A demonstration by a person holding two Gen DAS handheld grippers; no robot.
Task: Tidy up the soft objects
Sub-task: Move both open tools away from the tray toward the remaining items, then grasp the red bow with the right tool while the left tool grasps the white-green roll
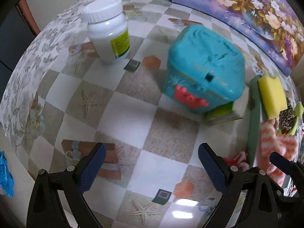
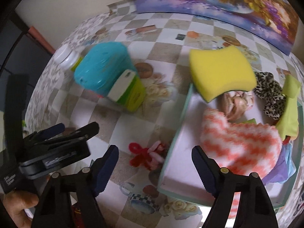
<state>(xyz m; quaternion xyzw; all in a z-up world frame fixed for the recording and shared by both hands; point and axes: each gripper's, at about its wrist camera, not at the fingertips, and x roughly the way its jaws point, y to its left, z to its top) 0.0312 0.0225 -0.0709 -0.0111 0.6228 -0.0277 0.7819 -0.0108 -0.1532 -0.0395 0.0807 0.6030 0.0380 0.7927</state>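
Note:
A shallow green-rimmed tray (image 2: 172, 144) holds soft things: an orange-and-white fuzzy cloth (image 2: 239, 142), a pink cloth (image 2: 237, 102), a leopard-print scrunchie (image 2: 269, 95) and a lime cloth (image 2: 288, 110). A yellow sponge (image 2: 222, 72) rests across the tray's far corner. A red and pink fuzzy bundle (image 2: 148, 155) lies on the table just left of the tray. My right gripper (image 2: 154, 163) hangs open above that bundle and the tray's left rim, holding nothing. My left gripper (image 1: 152, 163) is open over bare tablecloth, with nothing between its fingers.
A teal lidded container (image 1: 203, 66) stands mid-table with a green and white pack (image 2: 127, 91) leaning on it. A white bottle (image 1: 110, 32) stands further left. A flowered picture (image 1: 247, 15) lines the back edge. The table drops off at the left.

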